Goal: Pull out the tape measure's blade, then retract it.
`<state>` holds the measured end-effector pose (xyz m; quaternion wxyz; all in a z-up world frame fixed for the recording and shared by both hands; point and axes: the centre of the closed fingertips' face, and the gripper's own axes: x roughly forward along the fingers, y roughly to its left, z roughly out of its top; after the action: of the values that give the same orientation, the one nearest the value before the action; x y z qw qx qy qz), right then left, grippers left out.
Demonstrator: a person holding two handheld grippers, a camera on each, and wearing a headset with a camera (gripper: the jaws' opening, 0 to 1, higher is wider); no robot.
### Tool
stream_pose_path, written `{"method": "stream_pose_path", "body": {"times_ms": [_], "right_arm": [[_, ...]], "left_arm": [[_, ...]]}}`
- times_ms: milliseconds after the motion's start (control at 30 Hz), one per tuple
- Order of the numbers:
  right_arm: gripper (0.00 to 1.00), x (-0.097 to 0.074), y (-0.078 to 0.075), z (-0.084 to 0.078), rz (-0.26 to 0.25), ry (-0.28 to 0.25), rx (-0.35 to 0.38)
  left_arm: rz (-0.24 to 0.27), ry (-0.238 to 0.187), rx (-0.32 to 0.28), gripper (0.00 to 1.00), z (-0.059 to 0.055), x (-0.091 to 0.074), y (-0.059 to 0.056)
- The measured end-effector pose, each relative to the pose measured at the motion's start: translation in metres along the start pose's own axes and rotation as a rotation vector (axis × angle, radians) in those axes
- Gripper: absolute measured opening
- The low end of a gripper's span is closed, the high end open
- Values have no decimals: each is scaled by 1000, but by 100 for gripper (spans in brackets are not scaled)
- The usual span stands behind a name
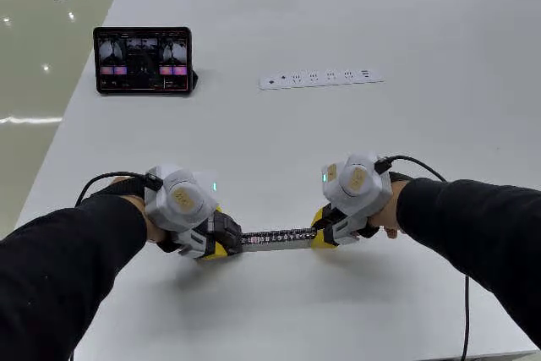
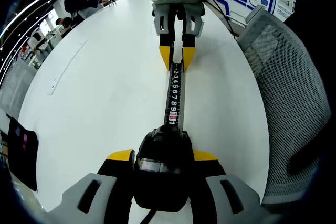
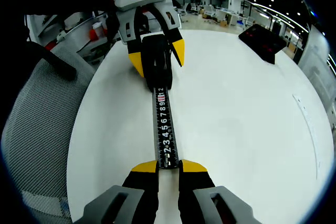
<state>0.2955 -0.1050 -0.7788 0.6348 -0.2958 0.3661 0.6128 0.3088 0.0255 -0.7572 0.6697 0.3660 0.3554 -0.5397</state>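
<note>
A wide white table [image 1: 338,31] carries everything, and a grey mesh chair [image 2: 283,77] stands at its near edge, seen in both gripper views. Towards the table's far left a dark tablet [image 1: 144,59] is propped up with its screen lit. A white power strip [image 1: 321,78] lies flat to the right of it, well apart from the work.

Close to the near edge the two grippers face each other, nose to nose along one line. The left gripper [image 1: 221,241] has its jaws clamped on the tape measure case [image 2: 160,166]. The black body sits upright between the yellow pads, one pad against each side, low on the table. The right gripper [image 1: 325,232] has its jaws pinched together on the free end of the blade [image 3: 163,129], so that the tip lies just inside the yellow fingertips.

The blade is drawn partway out and spans the short gap between the two grippers. It runs straight from the mouth of the case to the right gripper's jaws, just above or on the tabletop, with its printed numerals facing up. I cannot tell whether it touches the surface
</note>
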Motion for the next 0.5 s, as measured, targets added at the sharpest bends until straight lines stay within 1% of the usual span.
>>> {"method": "stream_pose_path", "body": {"times_ms": [500], "right_arm": [[10,-8,-3,-11,-4,9,6]], "left_arm": [[1,0,0,36,0,1,0]]}}
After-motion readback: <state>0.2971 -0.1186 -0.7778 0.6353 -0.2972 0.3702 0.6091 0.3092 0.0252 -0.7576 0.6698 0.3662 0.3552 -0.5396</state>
